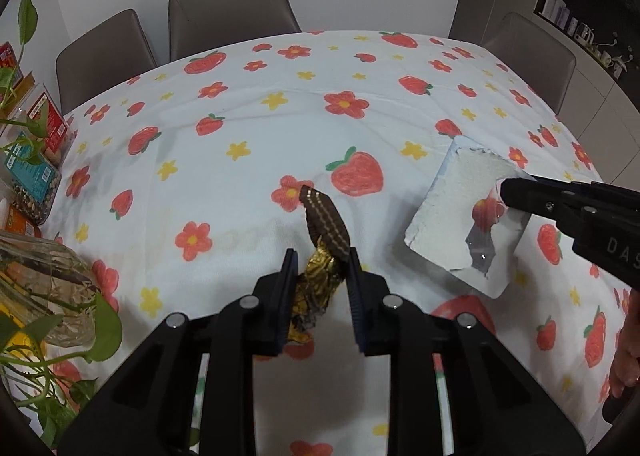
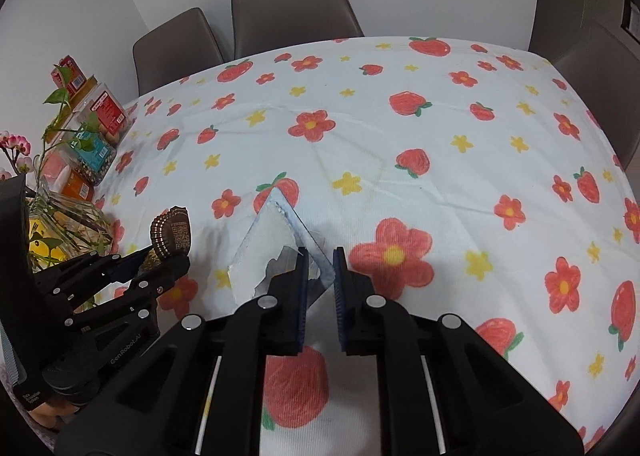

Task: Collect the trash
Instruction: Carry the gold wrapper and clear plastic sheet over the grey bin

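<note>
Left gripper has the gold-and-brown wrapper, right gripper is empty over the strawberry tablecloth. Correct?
Not quite: the right gripper is not empty. In the right wrist view it pinches a torn clear plastic packet. The left gripper does hold the gold-and-brown wrapper, above the strawberry tablecloth.

A table under a white strawberry-and-flower-print cloth (image 2: 400, 160) carries stacked clear snack boxes (image 2: 94, 124) and a glass vase (image 2: 70, 222) at its left edge.

Readable markings on the two grippers and one wrapper

"GenRobot.AI" printed in white along the black body of the left gripper (image 2: 168, 252), right wrist view; "DAS", cut off at the frame edge, on the right gripper (image 1: 505, 192), left wrist view; a QR code on the brown wrapper (image 2: 171, 233); print on the snack boxes (image 2: 105, 109) too small to read.
</note>
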The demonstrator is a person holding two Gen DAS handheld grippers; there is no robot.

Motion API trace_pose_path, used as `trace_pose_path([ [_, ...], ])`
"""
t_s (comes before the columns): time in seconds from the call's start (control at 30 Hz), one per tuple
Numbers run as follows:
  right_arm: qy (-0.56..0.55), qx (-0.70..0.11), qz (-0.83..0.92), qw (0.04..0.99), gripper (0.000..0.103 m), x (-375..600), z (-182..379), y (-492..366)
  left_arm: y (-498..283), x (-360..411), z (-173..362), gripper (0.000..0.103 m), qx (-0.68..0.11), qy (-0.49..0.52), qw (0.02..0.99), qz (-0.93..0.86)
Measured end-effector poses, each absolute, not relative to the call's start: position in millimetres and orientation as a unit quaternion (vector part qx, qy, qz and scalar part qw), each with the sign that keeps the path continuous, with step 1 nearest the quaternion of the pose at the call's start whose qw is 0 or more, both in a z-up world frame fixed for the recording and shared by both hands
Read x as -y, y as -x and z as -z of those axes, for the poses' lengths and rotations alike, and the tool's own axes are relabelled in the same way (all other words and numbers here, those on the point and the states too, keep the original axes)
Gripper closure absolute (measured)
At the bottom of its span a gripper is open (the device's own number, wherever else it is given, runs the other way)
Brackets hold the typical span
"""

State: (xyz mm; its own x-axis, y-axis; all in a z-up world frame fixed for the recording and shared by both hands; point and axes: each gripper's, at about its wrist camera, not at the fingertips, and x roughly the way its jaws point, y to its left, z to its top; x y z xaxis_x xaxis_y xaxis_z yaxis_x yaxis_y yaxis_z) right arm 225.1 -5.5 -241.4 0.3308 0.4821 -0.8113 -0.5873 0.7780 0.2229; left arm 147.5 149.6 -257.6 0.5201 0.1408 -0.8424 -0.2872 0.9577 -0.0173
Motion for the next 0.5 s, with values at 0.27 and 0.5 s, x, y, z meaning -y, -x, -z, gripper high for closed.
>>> trace_pose_path([
  [0.27, 0.018, -0.459, -0.273, 0.846, 0.092, 68, 223, -197, -140, -97, 245, 0.078, -0.463, 0.038, 0.883, -0.062],
  [0.5, -0.024, -0.45, -0.208, 0.868, 0.092, 147, 216, -169, -130, -25, 237, 0.078, -0.46, -0.003, 0.888, 0.007],
])
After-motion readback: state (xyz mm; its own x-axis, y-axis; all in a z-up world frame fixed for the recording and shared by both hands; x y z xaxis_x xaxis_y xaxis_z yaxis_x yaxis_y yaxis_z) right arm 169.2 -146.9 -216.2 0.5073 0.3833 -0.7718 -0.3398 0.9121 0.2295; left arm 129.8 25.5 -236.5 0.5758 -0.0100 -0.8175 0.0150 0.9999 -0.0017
